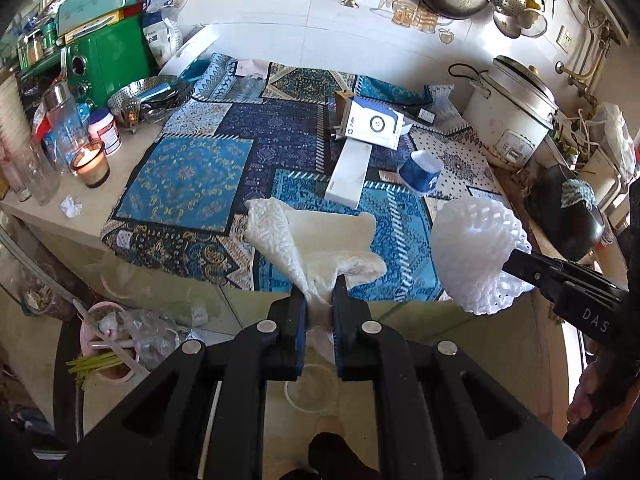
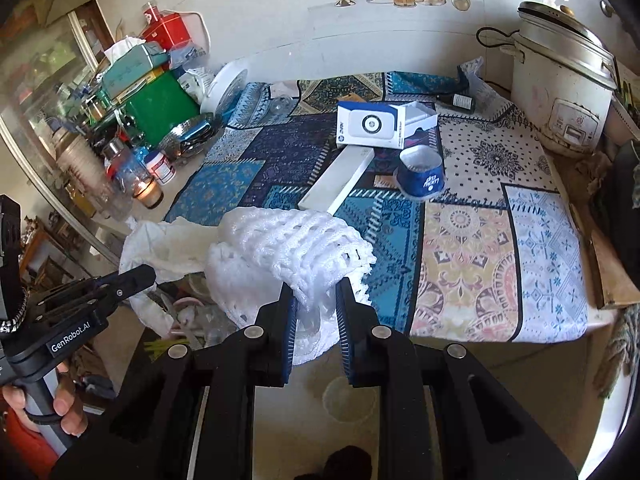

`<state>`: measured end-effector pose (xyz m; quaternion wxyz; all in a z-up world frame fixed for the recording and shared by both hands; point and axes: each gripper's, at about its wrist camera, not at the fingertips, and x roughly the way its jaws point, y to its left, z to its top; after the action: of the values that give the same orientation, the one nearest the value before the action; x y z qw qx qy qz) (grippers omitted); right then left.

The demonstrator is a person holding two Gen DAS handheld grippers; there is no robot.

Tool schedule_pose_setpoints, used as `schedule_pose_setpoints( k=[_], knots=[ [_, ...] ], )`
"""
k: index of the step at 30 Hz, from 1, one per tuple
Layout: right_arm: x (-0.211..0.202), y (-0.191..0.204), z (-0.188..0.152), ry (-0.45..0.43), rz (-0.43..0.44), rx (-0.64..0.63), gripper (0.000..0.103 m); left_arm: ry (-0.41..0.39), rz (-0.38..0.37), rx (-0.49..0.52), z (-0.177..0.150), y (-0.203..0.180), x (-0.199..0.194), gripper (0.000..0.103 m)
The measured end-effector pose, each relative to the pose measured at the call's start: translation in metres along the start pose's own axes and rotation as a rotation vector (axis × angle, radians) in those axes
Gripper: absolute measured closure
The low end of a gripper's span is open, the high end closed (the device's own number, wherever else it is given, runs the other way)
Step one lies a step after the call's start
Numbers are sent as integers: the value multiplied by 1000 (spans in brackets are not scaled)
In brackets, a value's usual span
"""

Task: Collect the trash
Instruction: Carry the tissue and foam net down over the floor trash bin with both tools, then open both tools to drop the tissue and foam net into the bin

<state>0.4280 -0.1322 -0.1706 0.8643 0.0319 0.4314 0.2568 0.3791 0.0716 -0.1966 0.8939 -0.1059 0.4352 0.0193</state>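
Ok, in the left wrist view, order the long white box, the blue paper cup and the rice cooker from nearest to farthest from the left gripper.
1. Long white box, just ahead of the left gripper on the patterned cloth.
2. Blue paper cup, a little farther, to the right.
3. Rice cooker, far right, by the wall.

You have a crumpled white tissue sheet (image 1: pixel 316 240) at the centre of the left wrist view and a white foam mesh fruit sleeve (image 2: pixel 288 256) at the centre of the right wrist view. Both grippers are black with blue pads. Behind them the patchwork tablecloth (image 1: pixel 200 176) runs in turquoise and navy blocks with gold ornament, turning to cream, peach and pale blue panels at the right of the right wrist view. On it you see a dark blue paper cup (image 2: pixel 422 176) with white lettering, a white and blue carton (image 2: pixel 370 126) and a plain white long box (image 2: pixel 340 180). At upper left stands a green metal appliance (image 1: pixel 108 60).
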Motion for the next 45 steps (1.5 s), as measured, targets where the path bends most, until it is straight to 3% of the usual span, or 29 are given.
schedule_pose_setpoints(
  k=[9,17,26,32,37,43,45],
  knots=[
    [33,19,-86,91,-18,115,86,95,-23,61,-75,22,16,93],
    [91,-9,-158,218,-69,206,86,278,-50,65,-142,27,87,93],
    [192,-75,-249,351,-102,248,86,448,-78,11,-240,36,235,93],
    [291,-114,-313,419,-99,246,86,516,-54,-1,-305,44,357,93],
    [374,-133,-359,467,-84,221,86,616,-88,-9,-358,55,452,93],
    [449,-143,-395,525,-70,186,86,692,-147,-77,-405,73,530,93],
    [465,-144,-406,536,-57,192,86,710,-136,-61,-418,76,551,93]
  ],
)
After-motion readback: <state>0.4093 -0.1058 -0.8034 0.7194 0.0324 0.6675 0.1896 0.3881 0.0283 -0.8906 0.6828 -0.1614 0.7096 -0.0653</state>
